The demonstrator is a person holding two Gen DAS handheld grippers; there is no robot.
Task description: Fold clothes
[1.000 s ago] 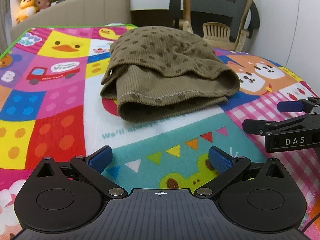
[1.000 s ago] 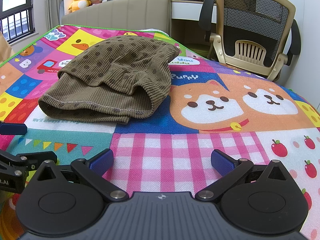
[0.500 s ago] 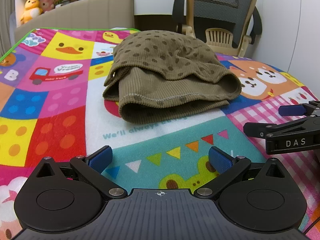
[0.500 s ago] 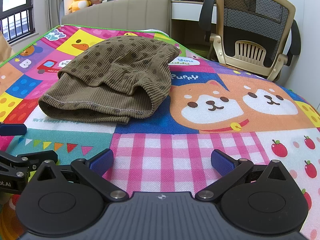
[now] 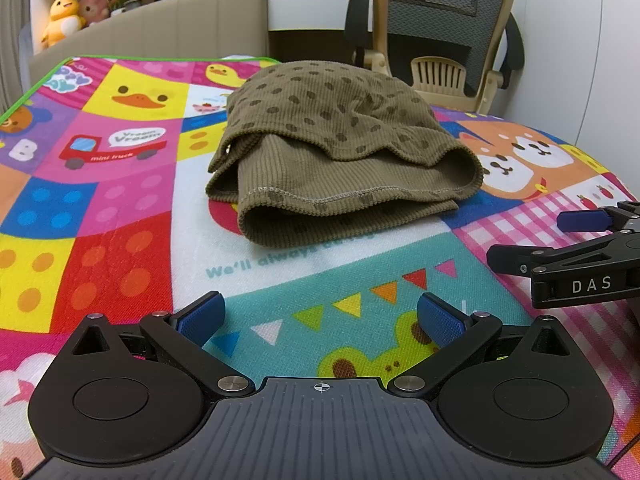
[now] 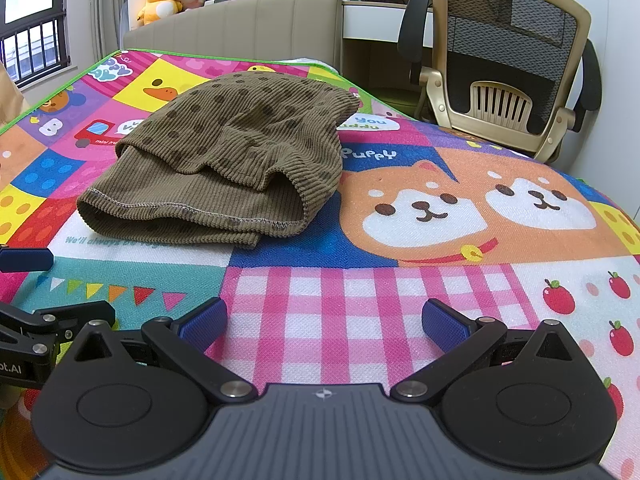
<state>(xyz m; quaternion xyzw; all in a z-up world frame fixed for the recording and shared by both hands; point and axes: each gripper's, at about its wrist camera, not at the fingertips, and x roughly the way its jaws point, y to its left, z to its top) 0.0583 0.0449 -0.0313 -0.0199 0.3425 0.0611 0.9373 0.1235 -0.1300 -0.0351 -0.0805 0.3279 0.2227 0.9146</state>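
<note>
The blue-padded fingers (image 5: pixel 202 316) of the left gripper (image 5: pixel 320 316) stood spread wide at the bottom of the left wrist view, pinching nothing, with only the patterned play mat (image 5: pixel 100 216) between them. The olive dotted garment (image 5: pixel 340 148) lay in the centre of that frame, straight ahead of the fingers and well apart from them, already doubled into a loose bundle. Its stitched hem ran left to right across the frame, so its long axis lay crosswise to the fingers' line of reach. The right gripper (image 5: pixel 584 240) showed at the right edge, side-on, level with the garment's near fold. An office chair (image 5: pixel 444 40) stood beyond the mat at the upper right.

In the right wrist view, the right gripper's own fingers (image 6: pixel 204 322) were likewise spread wide at the bottom of the frame over pink checks, gripping nothing. Here the garment sat in the upper left of centre, off to the left of the fingers' line, with its rounded folded end pointing toward the frame's middle. The left gripper's parts poked in at the lower left edge.

Judging from both views, the left gripper was the better placed: the hem lay dead ahead of it, while the right one would need to swing leftward to reach the garment's right end.
</note>
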